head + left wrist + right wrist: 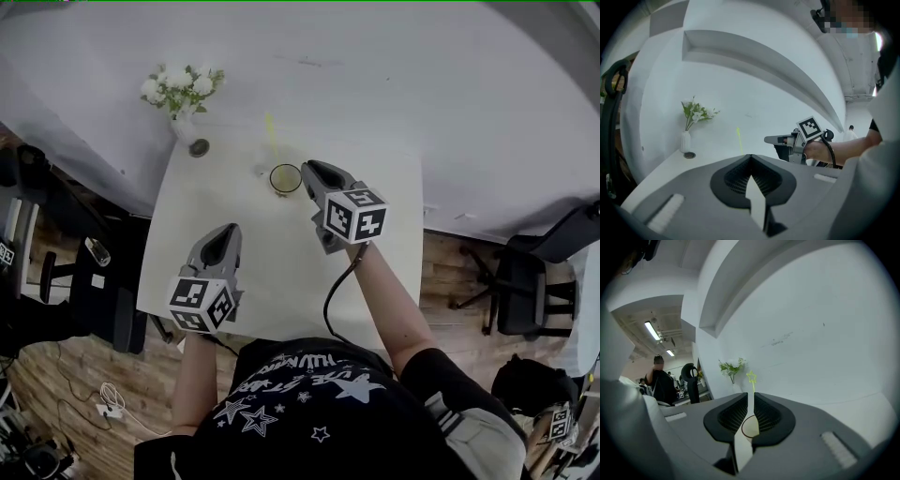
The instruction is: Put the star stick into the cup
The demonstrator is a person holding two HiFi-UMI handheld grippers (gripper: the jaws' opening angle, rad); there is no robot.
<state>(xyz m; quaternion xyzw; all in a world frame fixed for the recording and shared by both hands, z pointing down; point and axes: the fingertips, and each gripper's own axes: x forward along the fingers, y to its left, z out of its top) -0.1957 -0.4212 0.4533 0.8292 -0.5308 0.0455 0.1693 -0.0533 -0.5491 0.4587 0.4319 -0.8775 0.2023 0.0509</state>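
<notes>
A yellow star stick (272, 141) stands leaning in a dark-rimmed cup (285, 178) near the far edge of the white table (272, 272). My right gripper (311, 171) sits just right of the cup, its jaws a narrow gap apart and holding nothing. In the right gripper view the star (751, 376) rises above the jaw tips (751, 394), and the cup's rim (750, 426) shows through the gap. My left gripper (223, 234) hovers over the table's near left, shut and empty. From it I see the stick (739, 139) and the right gripper (769, 139).
A white vase of white flowers (181, 94) stands at the table's far left corner beside a small dark round disc (199, 147). A white wall runs behind the table. Office chairs (525, 281) stand on the wooden floor at right and left.
</notes>
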